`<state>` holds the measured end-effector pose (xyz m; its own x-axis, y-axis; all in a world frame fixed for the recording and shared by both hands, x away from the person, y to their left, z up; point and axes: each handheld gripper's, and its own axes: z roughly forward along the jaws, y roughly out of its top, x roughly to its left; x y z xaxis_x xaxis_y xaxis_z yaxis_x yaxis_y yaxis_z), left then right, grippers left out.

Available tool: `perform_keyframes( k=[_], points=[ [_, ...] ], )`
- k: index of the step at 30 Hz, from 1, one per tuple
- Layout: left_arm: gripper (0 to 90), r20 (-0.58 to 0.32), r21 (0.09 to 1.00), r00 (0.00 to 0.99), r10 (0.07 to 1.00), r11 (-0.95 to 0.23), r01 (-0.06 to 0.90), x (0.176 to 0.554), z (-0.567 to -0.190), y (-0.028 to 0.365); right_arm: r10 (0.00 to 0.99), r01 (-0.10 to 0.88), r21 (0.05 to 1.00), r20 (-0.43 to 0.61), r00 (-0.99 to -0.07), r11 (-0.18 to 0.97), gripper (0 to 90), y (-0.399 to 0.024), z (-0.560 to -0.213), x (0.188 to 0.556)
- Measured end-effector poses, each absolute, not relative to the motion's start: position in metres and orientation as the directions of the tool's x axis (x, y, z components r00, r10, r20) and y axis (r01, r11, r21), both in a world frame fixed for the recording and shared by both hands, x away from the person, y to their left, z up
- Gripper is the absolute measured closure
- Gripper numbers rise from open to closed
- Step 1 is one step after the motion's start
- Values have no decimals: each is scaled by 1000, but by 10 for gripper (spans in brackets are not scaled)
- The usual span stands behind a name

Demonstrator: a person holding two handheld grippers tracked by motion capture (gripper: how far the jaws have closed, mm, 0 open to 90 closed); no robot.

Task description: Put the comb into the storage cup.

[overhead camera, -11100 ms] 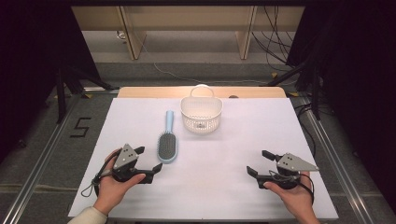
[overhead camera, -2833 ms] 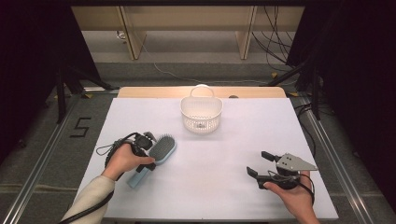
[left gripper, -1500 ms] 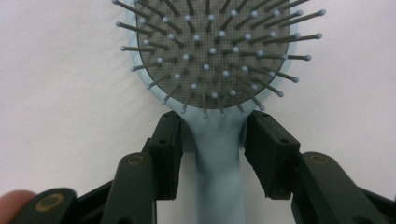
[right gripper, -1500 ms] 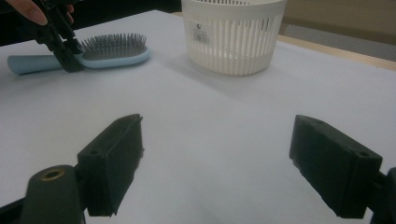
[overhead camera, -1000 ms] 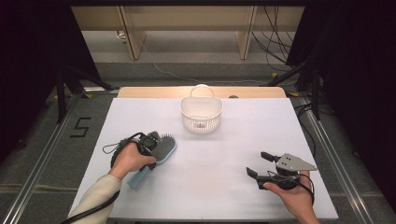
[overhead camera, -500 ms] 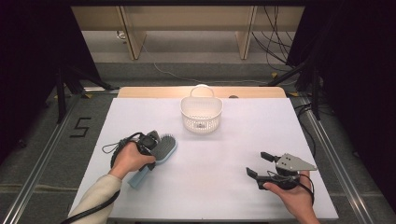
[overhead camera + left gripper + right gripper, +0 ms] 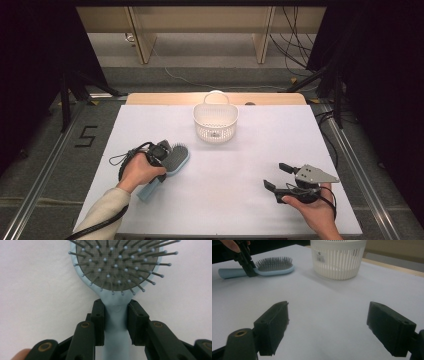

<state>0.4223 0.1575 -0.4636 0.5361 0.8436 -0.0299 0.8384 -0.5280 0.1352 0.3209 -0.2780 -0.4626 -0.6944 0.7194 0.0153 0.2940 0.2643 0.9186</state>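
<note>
A light-blue hairbrush (image 7: 176,157) lies bristles-up on the white table (image 7: 235,200), left of centre, its head toward the basket. My left gripper (image 7: 163,153) is shut on the brush's neck just below the head. In the left gripper view both pads (image 7: 98,315) press the blue neck of the brush (image 7: 117,262) from either side. My right gripper (image 7: 276,176) rests near the table's front right, jaws wide apart with nothing between them. In the right gripper view that gripper (image 7: 328,322) faces bare table, with the brush (image 7: 274,266) and the left gripper (image 7: 247,262) far off at upper left.
A white slatted basket (image 7: 216,131) with a handle stands at the back middle of the table, seen as the basket (image 7: 337,262) in the right gripper view. A wooden strip (image 7: 150,98) edges the table's far side. Dark curtains and cables surround the table.
Since the earliest frame the left hand has come onto the brush, which has turned from straight to slanted. Over the last second nothing has visibly moved.
</note>
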Motion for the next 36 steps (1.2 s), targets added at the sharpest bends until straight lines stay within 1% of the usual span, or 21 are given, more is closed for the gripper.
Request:
perform_keyframes(
  k=[8,31,36],
  points=[
    [699,-31,165,531,847,-519,839,419,-464,159,718,296,917,16,-696,267,186,-278,-463,321],
    [700,-48,212,528,848,-508,835,415,-463,168,717,296,917,16,-697,267,185,-278,-463,321],
    [701,-53,242,527,848,-501,831,413,-459,170,716,296,917,15,-698,269,185,-279,-463,321]
  ],
)
